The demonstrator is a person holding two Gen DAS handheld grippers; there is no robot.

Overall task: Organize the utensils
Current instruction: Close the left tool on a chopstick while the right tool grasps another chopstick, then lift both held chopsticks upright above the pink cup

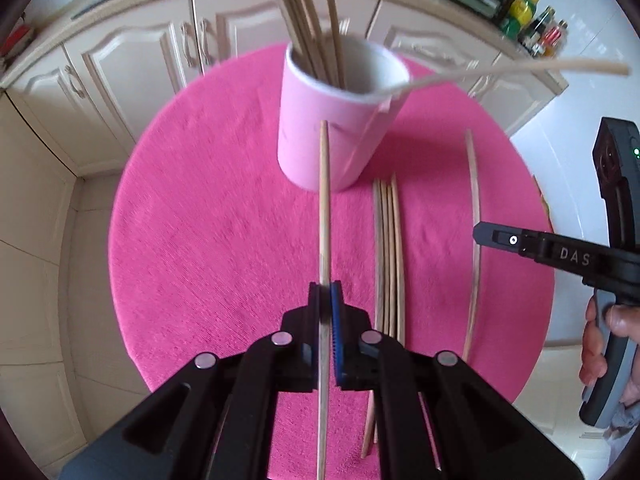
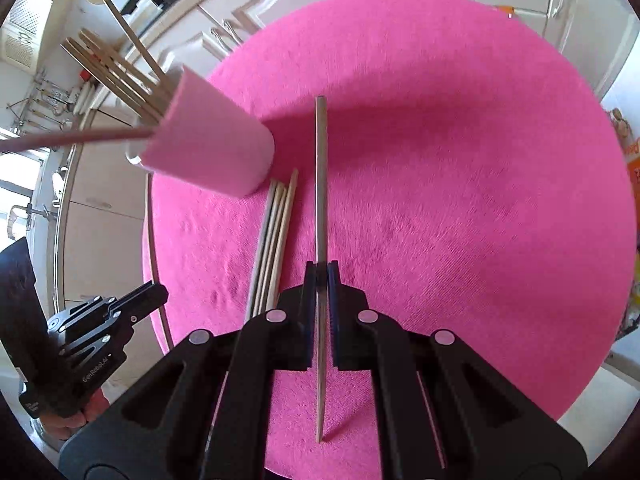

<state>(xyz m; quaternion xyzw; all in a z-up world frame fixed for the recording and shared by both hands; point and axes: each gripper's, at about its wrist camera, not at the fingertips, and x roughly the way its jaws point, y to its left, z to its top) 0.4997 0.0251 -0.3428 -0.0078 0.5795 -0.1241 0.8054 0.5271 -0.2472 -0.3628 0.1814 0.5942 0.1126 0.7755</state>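
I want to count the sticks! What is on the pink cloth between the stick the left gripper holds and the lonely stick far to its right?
A bundle of chopsticks lies there, side by side, seen in the left wrist view.

Right gripper (image 2: 321,270) clamped on a single chopstick (image 2: 321,184) above the pink mat (image 2: 460,200); loose chopsticks (image 2: 272,240) lie beside the pink cup (image 2: 212,148) holding more.

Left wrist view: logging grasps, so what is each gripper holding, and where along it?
Each gripper clamps one thin wooden chopstick around mid-length.
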